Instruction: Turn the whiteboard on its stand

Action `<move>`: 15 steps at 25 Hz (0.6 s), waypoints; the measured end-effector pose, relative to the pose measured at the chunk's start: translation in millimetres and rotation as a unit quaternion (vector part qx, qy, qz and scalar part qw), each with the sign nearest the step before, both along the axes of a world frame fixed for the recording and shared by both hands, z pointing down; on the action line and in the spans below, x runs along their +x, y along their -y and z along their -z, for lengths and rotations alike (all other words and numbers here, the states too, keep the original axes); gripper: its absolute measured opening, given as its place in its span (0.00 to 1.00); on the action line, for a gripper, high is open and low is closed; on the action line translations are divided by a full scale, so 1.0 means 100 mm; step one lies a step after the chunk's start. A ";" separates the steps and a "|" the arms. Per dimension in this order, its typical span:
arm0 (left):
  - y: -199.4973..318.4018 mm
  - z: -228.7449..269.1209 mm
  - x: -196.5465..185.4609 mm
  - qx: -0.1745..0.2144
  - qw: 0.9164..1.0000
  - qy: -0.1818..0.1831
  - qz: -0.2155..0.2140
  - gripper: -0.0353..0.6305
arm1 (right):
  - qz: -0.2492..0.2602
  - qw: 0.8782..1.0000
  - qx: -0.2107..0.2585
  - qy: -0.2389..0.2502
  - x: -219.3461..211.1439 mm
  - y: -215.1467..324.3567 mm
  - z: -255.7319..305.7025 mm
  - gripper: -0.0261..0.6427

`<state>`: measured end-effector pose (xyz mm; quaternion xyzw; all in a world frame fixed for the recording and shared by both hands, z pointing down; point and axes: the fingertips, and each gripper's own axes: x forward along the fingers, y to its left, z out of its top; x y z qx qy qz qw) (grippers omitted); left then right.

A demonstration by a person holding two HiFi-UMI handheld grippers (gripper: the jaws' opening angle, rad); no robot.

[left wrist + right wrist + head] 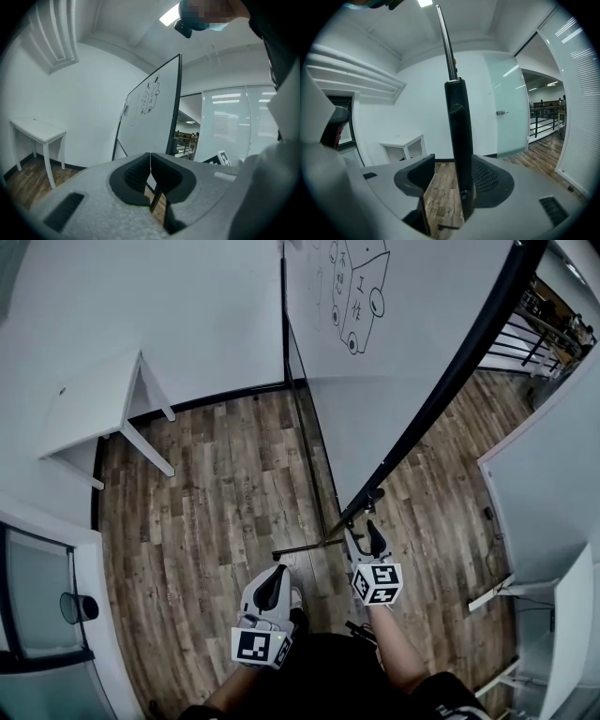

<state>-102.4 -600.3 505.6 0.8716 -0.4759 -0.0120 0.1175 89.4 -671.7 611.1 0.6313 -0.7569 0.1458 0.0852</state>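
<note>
The whiteboard point(394, 362) stands on its thin black stand point(309, 456) and bears a black line drawing near its top. Its black frame edge point(441, 390) runs down to a lower corner just ahead of my right gripper point(361, 535). In the right gripper view that frame edge point(457, 131) rises between the jaws of my right gripper point(452, 174), close against the right pad, with a gap to the left one; the jaws are open. My left gripper point(273, 582) is held back near the person's body, apart from the board, with its jaws point(150, 161) shut on nothing. From there the whiteboard point(150, 117) is seen ahead.
A small white table point(94, 404) stands by the wall at the left. The stand's base bar point(300, 547) lies on the wood floor near the person's feet. A black railing point(525, 334) is behind the board, white desks point(562, 615) at the right, a frosted glass door point(508, 108) beyond.
</note>
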 end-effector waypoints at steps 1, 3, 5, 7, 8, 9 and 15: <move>0.03 -0.01 -0.01 -0.001 1.000 0.001 0.000 0.08 | -0.003 1.000 -0.003 -0.002 0.02 0.07 -0.04 0.36; 0.09 -0.02 -0.04 -0.004 1.000 0.002 0.000 0.08 | -0.010 1.000 -0.007 -0.005 0.07 0.22 -0.12 0.37; 0.14 -0.04 -0.07 -0.007 1.000 0.001 0.002 0.08 | -0.017 1.000 -0.009 -0.009 0.11 0.36 -0.19 0.38; 0.17 -0.06 -0.10 -0.008 1.000 0.000 0.006 0.08 | -0.021 1.000 -0.014 -0.015 0.13 0.48 -0.27 0.38; 0.19 -0.07 -0.12 -0.009 1.000 0.000 0.008 0.08 | -0.022 0.999 -0.016 -0.017 0.14 0.53 -0.30 0.39; 0.20 -0.07 -0.14 -0.010 1.000 0.001 0.009 0.08 | -0.022 0.999 -0.017 -0.019 0.14 0.58 -0.32 0.39; 0.26 -0.10 -0.22 -0.013 1.000 0.001 0.018 0.08 | -0.025 0.999 -0.016 -0.031 0.15 0.80 -0.39 0.38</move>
